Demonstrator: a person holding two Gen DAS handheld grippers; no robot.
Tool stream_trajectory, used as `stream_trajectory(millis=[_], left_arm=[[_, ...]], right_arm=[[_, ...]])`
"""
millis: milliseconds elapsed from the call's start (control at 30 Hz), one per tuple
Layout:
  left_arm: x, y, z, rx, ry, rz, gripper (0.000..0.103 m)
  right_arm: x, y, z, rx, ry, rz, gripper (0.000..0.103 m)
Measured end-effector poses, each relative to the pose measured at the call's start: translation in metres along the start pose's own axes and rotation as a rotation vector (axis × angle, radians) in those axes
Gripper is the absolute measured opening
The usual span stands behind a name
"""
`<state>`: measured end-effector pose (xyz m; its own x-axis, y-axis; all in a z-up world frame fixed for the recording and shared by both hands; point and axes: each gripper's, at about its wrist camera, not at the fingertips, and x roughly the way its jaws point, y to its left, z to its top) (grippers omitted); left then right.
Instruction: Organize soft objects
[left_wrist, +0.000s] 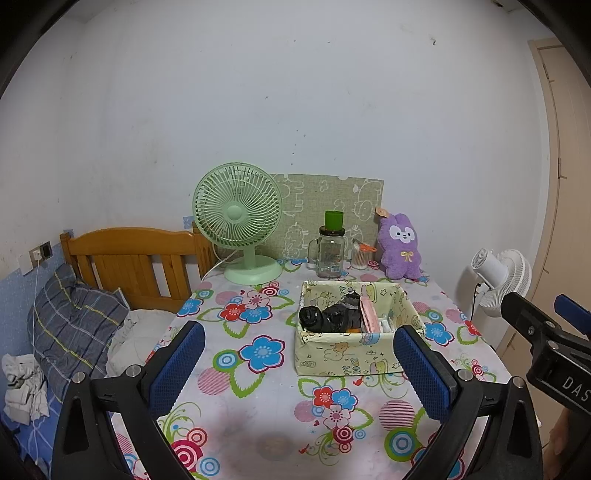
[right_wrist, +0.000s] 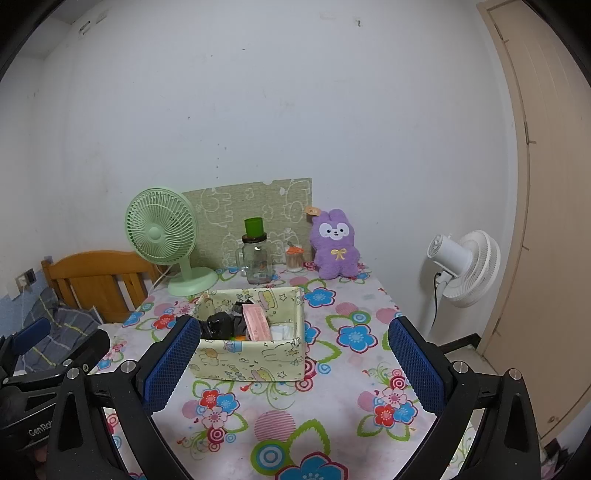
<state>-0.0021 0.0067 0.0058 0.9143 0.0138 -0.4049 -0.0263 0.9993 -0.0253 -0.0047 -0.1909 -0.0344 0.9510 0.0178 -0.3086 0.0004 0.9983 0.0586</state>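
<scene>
Both grippers hover above the near part of the flowered table, jaws spread wide and holding nothing. The left gripper has its blue pads far apart, with bare tablecloth showing between them; its right pad lies just in front of the fabric storage box, not touching it. The right gripper is equally wide, its left pad overlapping the box's near left corner in the right wrist view; contact cannot be confirmed.

The box sits mid-table, open at the top. Inside it: black bundled items at the left, a pink packet standing on edge beside them, white items at the right.

Behind the box, against the wall, stand a green desk fan, a glass jar with a green cup on top, a small container of sticks, and the purple plush rabbit, upright, well apart from the box.

Open cloth lies in front of and to the left of the box. Beyond the table's left edge is a bed; beyond its right edge, a white floor fan.
</scene>
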Motion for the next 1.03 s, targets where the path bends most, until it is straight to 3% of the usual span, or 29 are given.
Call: stream_trajectory(millis=[1033], left_arm=[[-0.0016, -0.0044, 0.0012, 0.002, -0.007, -0.01, 0.103]], right_arm=[[-0.0011, 0.0004, 0.0005, 0.0, -0.002, 0.0, 0.103]])
